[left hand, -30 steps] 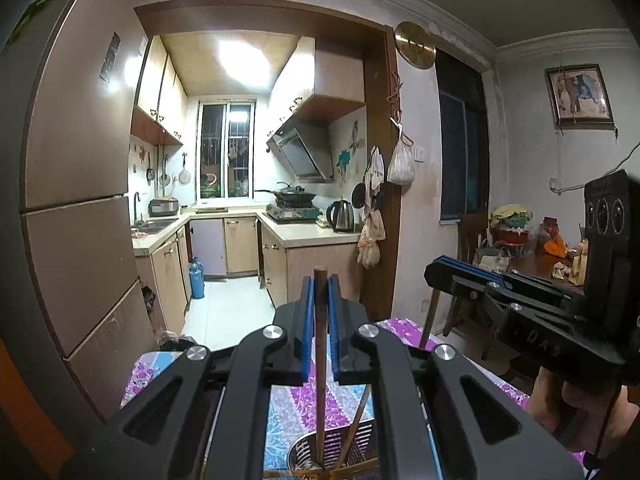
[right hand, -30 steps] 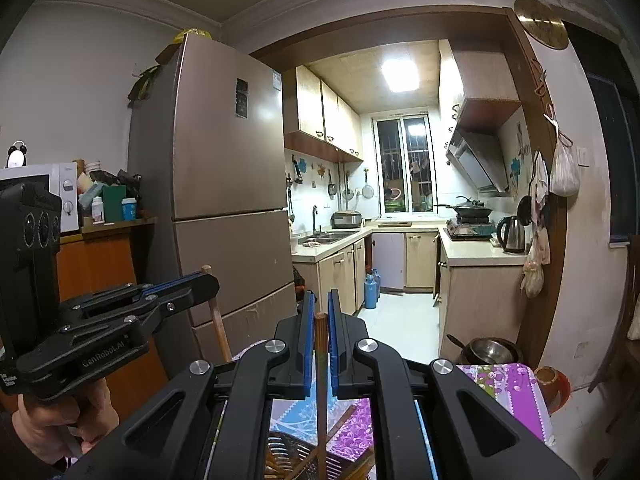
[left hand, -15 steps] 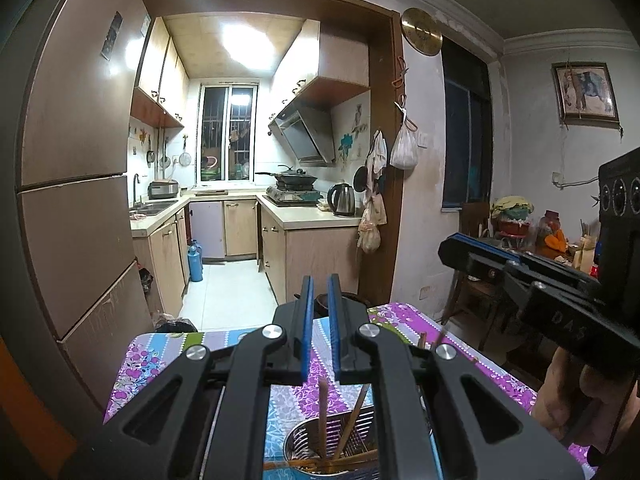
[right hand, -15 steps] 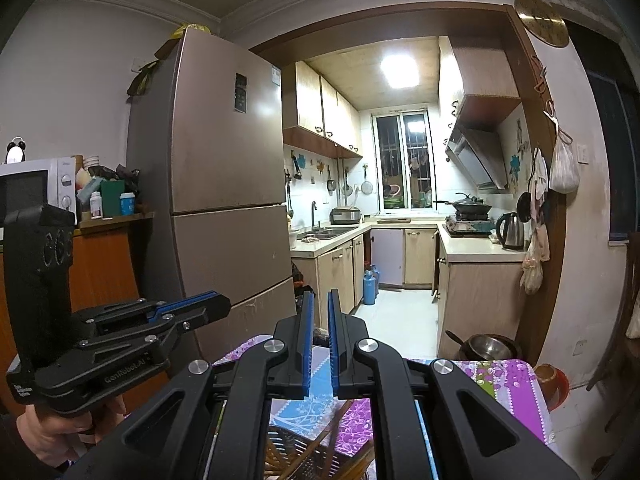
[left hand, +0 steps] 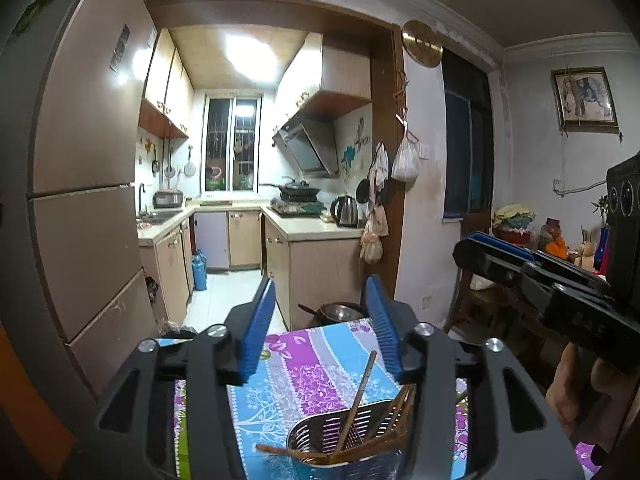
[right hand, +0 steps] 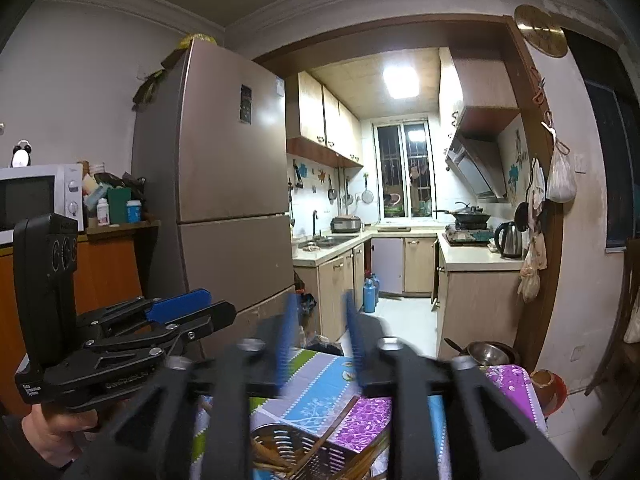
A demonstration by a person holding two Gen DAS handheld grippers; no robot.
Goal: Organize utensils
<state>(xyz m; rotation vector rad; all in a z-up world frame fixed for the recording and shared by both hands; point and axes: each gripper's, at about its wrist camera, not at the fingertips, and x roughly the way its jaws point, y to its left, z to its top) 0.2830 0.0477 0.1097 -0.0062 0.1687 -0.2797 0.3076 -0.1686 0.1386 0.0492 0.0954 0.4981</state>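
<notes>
A slotted metal utensil holder (left hand: 340, 438) stands on the floral tablecloth (left hand: 304, 364) and holds several wooden chopsticks (left hand: 356, 396) leaning at angles. My left gripper (left hand: 320, 292) is open and empty above the holder. In the right wrist view the holder (right hand: 320, 454) with its chopsticks (right hand: 332, 426) sits below my right gripper (right hand: 318, 304), which is open, empty and motion-blurred. The left gripper also shows in the right wrist view (right hand: 188, 312), and the right gripper shows at the right edge of the left wrist view (left hand: 496, 248).
A tall fridge (right hand: 224, 184) stands left of the table. A microwave (right hand: 36, 196) sits on an orange cabinet. The kitchen doorway lies ahead, with a metal pot (left hand: 340, 312) on the floor beyond the table's far edge. A cluttered side table (left hand: 560, 240) is at the right.
Both grippers held a chopstick upright a second ago. Both have let go into the holder and now stand open, the left wide, the right still moving.
</notes>
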